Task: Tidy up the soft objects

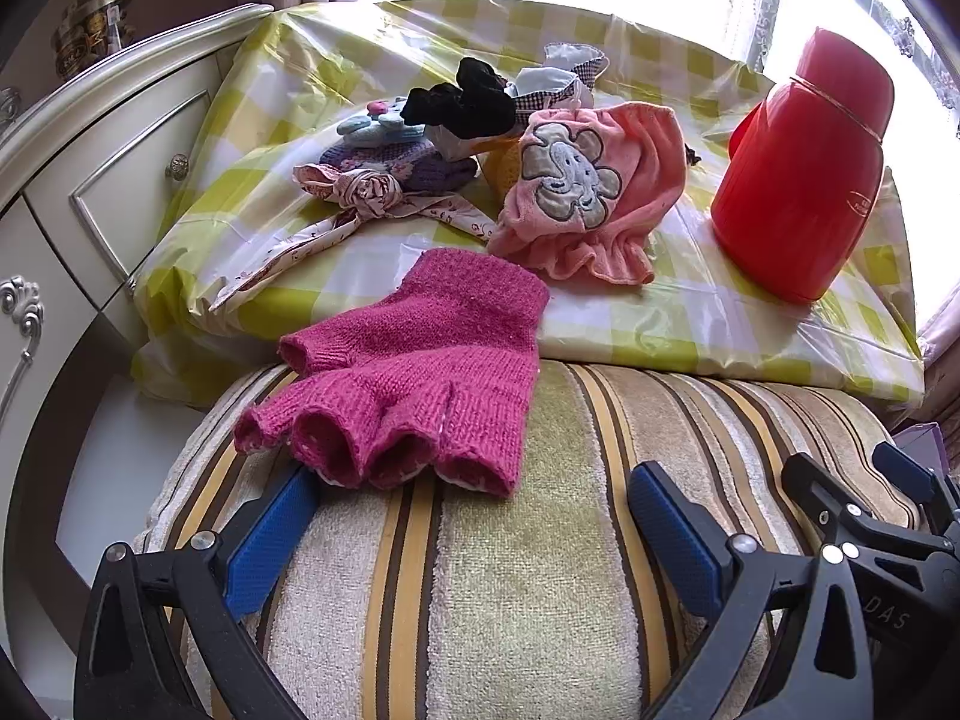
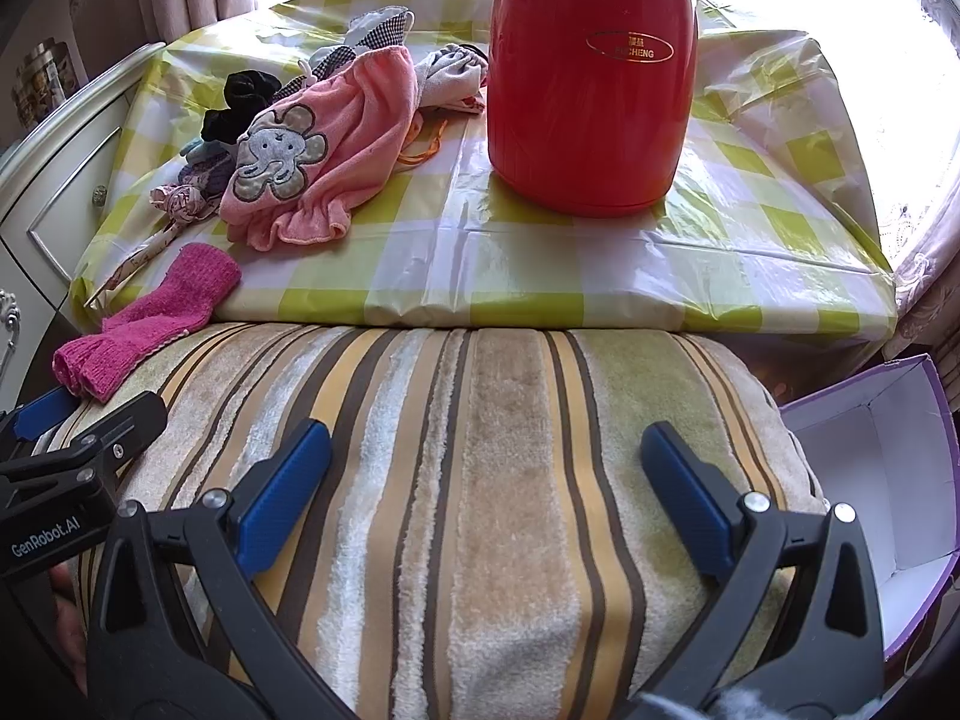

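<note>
Both hand-held grippers hover with jaws spread wide and empty over a striped plush cushion (image 2: pixel 480 480). The left gripper (image 1: pixel 474 516) sits just short of a magenta fingerless knitted glove (image 1: pixel 414 384), which lies half on the cushion, its cuff on the checked plastic tablecloth (image 1: pixel 660 312). The right gripper (image 2: pixel 486 468) is to its right, with an open purple cardboard box (image 2: pixel 888 468) at the far right. Farther off lie a pink elephant-patch cloth (image 1: pixel 588 192), a floral fabric headband (image 1: pixel 372 192) and a red thermos (image 1: pixel 804 180). The glove looks light, limp and stretchy; pinching its thick cuff or palm should hold best.
</note>
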